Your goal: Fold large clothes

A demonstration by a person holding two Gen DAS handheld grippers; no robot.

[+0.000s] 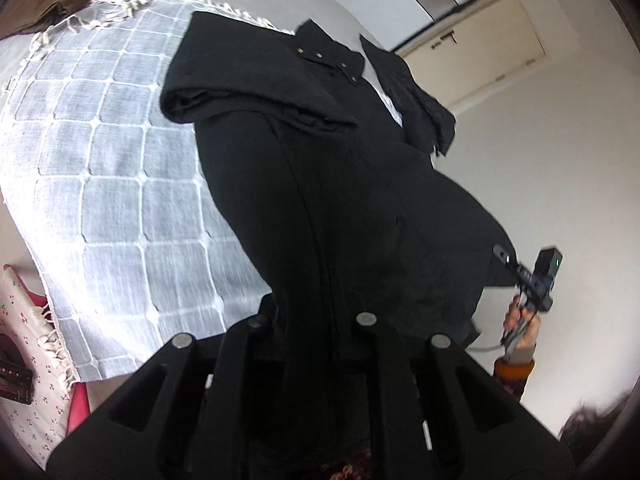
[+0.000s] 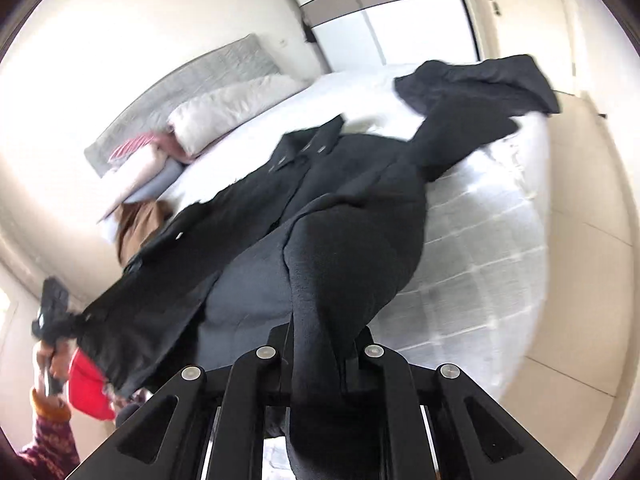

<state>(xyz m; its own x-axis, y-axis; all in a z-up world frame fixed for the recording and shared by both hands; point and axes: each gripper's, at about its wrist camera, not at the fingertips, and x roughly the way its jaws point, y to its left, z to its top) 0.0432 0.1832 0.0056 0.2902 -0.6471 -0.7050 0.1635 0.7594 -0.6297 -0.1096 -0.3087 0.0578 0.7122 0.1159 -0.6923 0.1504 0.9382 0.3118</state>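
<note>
While both jaws pinch its near hem, the long black woollen coat (image 2: pixel 360 216) hangs betw. left gripper (image 1: pixel 316 316) & right gripper (image 2: pixel 320 344), its far collar end on the grey checked fringed blanket (image 1: pixel 100 152) over the bed.

place: home bedroom | evidence: bed (image 2: pixel 500 216), pillows (image 2: pixel 228 112), padded headboard (image 2: pixel 192 76), door (image 2: pixel 516 8)
</note>
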